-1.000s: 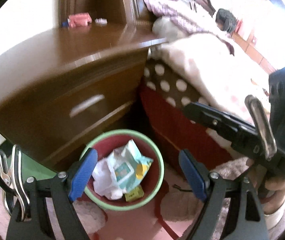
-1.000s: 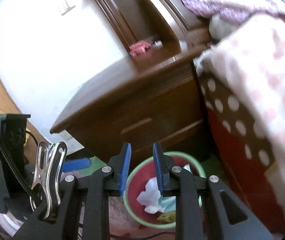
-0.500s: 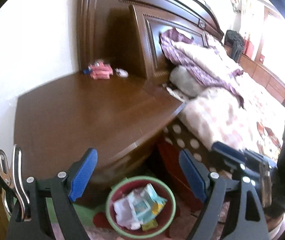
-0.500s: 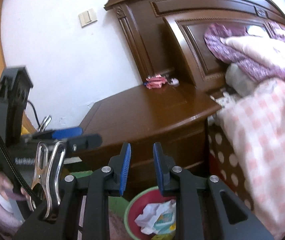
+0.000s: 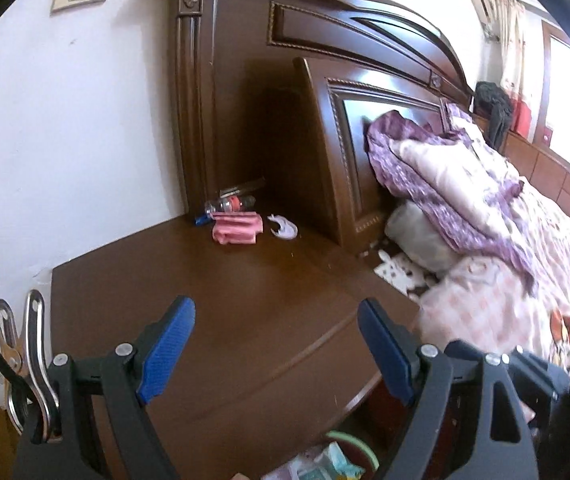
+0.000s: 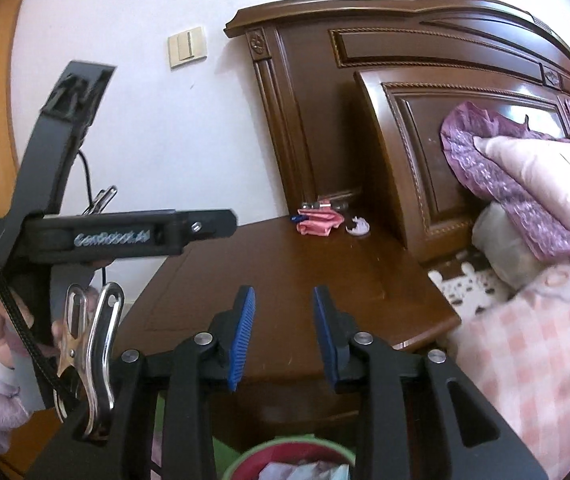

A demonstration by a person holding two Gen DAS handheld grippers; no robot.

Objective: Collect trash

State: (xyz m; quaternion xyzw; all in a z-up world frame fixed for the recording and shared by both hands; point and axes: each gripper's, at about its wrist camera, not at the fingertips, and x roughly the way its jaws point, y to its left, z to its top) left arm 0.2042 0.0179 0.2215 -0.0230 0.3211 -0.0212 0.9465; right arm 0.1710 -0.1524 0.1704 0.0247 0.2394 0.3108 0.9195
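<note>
Left wrist view shows the pink wrapper lying crosswise, well ahead of my wide, empty left gripper, while my right gripper, narrower, empty, jaws just opening, trails no nearer

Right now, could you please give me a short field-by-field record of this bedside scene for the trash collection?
surface: wooden nightstand beside the bed
trash left: pink wrapper, plastic bottle, white scrap, all at the back corner
bin: green-rimmed bin on the floor below, already holding wrappers
left gripper: open wide, empty
right gripper: jaws just opening, nothing between them
</note>
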